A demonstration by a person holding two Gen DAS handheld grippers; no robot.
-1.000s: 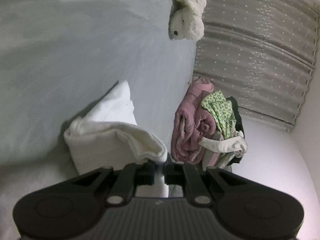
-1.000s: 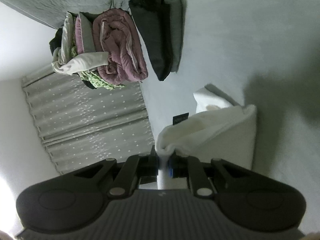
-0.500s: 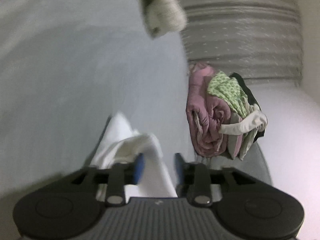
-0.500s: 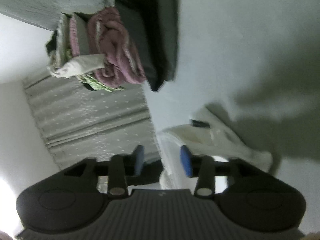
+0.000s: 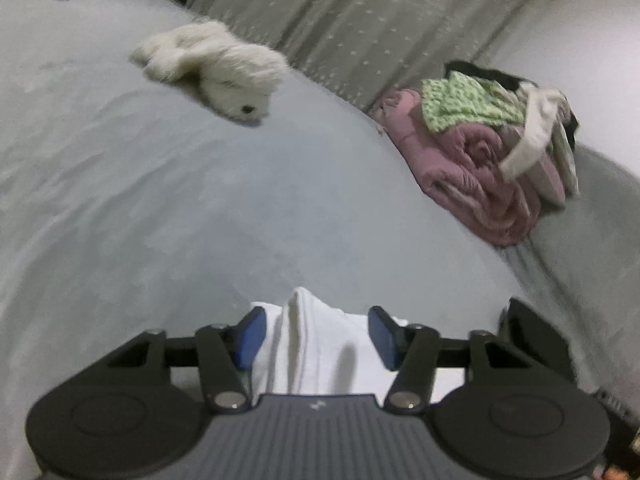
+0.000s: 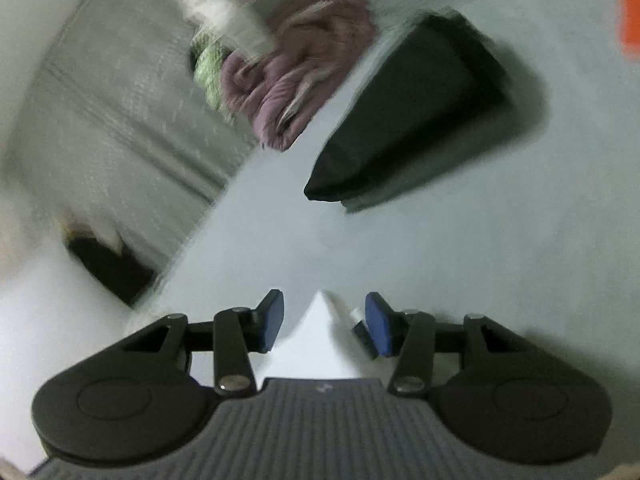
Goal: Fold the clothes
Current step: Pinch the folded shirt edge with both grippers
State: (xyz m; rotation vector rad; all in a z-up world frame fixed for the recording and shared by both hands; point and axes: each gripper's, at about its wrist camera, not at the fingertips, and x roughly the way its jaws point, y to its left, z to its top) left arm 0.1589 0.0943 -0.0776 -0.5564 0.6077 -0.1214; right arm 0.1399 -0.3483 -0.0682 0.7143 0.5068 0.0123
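Here the left gripper (image 5: pixel 314 336) stands with its jaws spread wide, the blue pads (image 5: pixel 249 336) well apart and holding nothing; a peak of the white garment (image 5: pixel 320 350) rises in the gap between them without touching either pad as far as the left wrist view shows. The garment lies on the pale grey bed sheet (image 5: pixel 180 200), close under the gripper, and most of it is hidden behind the gripper body. The right gripper (image 6: pixel 324 326) is likewise spread wide and grips nothing, with a pointed fold of the same white garment (image 6: pixel 316 344) standing between its fingers; a small dark tag (image 6: pixel 362 330) on the cloth sits just beside the right-hand pad, and whether it touches the pad cannot be told. Farther along the sheet in the left wrist view, a fluffy white stuffed toy (image 5: pixel 216 68) lies near the grey dotted curtain (image 5: pixel 360 20). To the right of it, a heap of clothes (image 5: pixel 492 144) rests at the bed's edge, with a rolled mauve piece below and a green patterned piece and a pale strap on top. In the right wrist view, which is blurred, the same heap (image 6: pixel 280 68) shows near a folded black garment (image 6: pixel 408 116) that lies flat on the sheet, the two just beside each other.
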